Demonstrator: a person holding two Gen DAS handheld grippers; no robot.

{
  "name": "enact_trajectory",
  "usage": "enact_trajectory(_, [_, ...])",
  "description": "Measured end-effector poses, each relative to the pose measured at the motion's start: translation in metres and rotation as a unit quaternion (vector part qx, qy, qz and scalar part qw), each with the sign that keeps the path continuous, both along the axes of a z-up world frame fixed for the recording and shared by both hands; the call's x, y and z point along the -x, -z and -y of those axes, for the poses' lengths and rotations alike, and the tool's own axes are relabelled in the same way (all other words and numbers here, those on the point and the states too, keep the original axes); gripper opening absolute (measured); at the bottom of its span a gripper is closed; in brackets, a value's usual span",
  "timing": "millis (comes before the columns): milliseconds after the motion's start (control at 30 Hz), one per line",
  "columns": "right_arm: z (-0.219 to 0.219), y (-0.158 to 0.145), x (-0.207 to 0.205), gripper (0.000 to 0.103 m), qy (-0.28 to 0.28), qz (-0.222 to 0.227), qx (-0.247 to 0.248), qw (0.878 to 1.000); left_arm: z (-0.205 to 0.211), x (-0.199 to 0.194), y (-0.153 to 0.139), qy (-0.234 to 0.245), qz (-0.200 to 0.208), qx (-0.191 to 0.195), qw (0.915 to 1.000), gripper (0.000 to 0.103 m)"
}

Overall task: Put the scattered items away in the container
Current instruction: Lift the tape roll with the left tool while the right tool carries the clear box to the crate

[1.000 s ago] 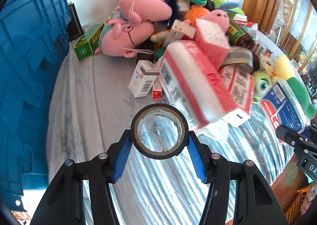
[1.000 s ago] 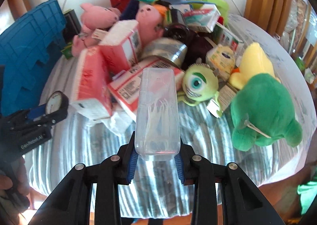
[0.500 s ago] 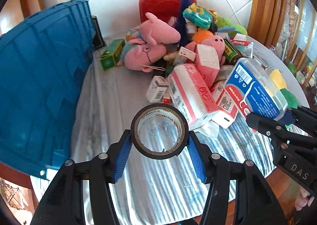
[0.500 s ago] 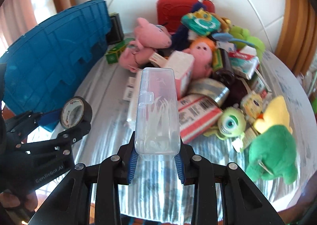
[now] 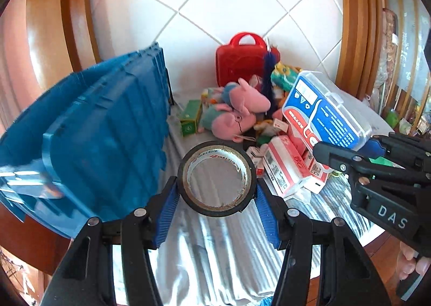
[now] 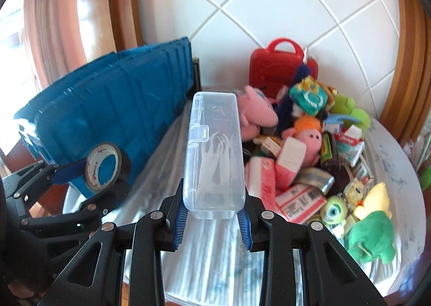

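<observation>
My left gripper (image 5: 216, 202) is shut on a black tape roll (image 5: 216, 178), held upright between its blue pads above the table. The right wrist view shows that same tape roll (image 6: 103, 167) at the left. My right gripper (image 6: 214, 221) is shut on the near end of a clear plastic floss-pick box (image 6: 214, 155), which juts forward. In the left wrist view the box (image 5: 327, 111) shows its blue label at the right. The blue container (image 5: 89, 141) stands at the left of both views, also seen as a blue container (image 6: 107, 117) from the right wrist.
A pile of scattered items covers the striped tablecloth (image 6: 215, 260): pink pig plush toys (image 5: 239, 112), a red toy case (image 6: 281, 67), red-and-white boxes (image 6: 299, 199), a green plush (image 6: 370, 236), a one-eyed green toy (image 6: 334, 210). A tiled wall stands behind, wooden frames at both sides.
Both grippers have lifted and drawn back from the pile, each keeping its item. The views now take in the wall and more of the blue container, which has shifted nearer the centre.
</observation>
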State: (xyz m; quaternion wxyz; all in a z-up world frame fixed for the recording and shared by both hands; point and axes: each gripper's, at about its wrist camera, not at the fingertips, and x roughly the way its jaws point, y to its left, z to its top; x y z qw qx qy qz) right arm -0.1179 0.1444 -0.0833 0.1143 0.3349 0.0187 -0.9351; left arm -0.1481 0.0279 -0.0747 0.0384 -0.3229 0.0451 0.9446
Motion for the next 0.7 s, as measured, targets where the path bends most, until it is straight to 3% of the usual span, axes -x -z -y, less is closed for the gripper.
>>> enact_trajectory(367, [0.093,-0.061,-0.032,0.032,0.013,-0.054,-0.024,0.998,0.091,-0.039,-0.062,0.001,-0.064,-0.001,0.9980,0.055])
enact_trajectory(700, [0.149,-0.087,0.023,0.032,-0.054,-0.079,-0.034,0.995,0.153,0.002,-0.084,-0.077,-0.066,-0.002,0.9948,0.055])
